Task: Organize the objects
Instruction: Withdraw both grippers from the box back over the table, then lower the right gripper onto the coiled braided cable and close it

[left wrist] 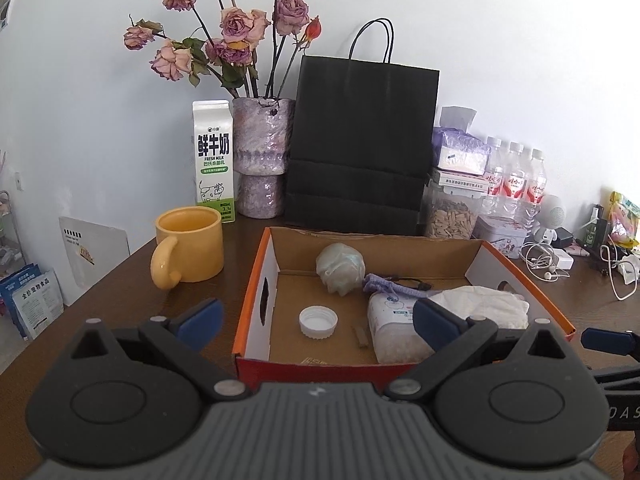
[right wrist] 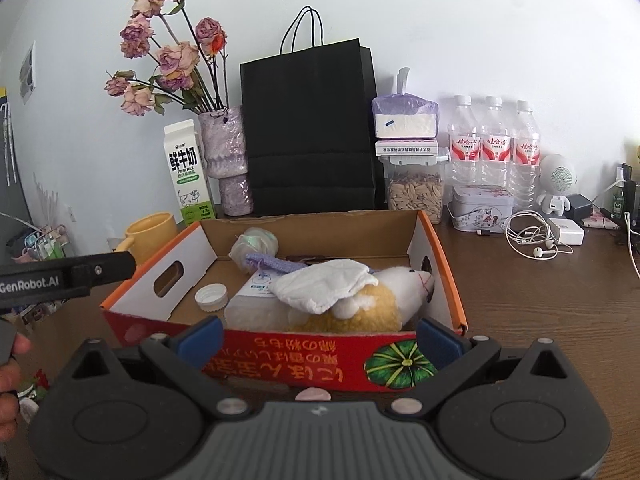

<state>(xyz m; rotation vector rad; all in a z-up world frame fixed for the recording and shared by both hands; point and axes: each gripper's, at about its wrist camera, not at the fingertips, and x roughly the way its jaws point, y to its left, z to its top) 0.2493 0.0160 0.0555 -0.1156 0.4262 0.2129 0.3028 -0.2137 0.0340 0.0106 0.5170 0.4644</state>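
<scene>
The wooden table (right wrist: 520, 300) carries everything here, and the black paper bag (left wrist: 362, 140) stands at its back against the wall, probably only stored there. In front of the bag sits the open cardboard box (right wrist: 436, 240), which I judge to be the collecting place for the task, because the small things already lie inside it. The biggest of them is a plush toy (right wrist: 384, 300) at the right end of the box, with a white cloth (right wrist: 320, 284) lying on top of it. Beside it lies a clear bottle (left wrist: 390, 332) on its side, and a pale crumpled ball (left wrist: 340, 266) rests near the back wall. The yellow mug (left wrist: 190, 242) stays outside, just beside the left wall of the box, so maybe it is not yet sorted. The smallest thing is the white cap (left wrist: 318, 321) on the box floor. The left gripper (left wrist: 316, 314) and the right gripper (right wrist: 318, 334) are both spread wide and hold nothing, waiting before the near wall of the box.
</scene>
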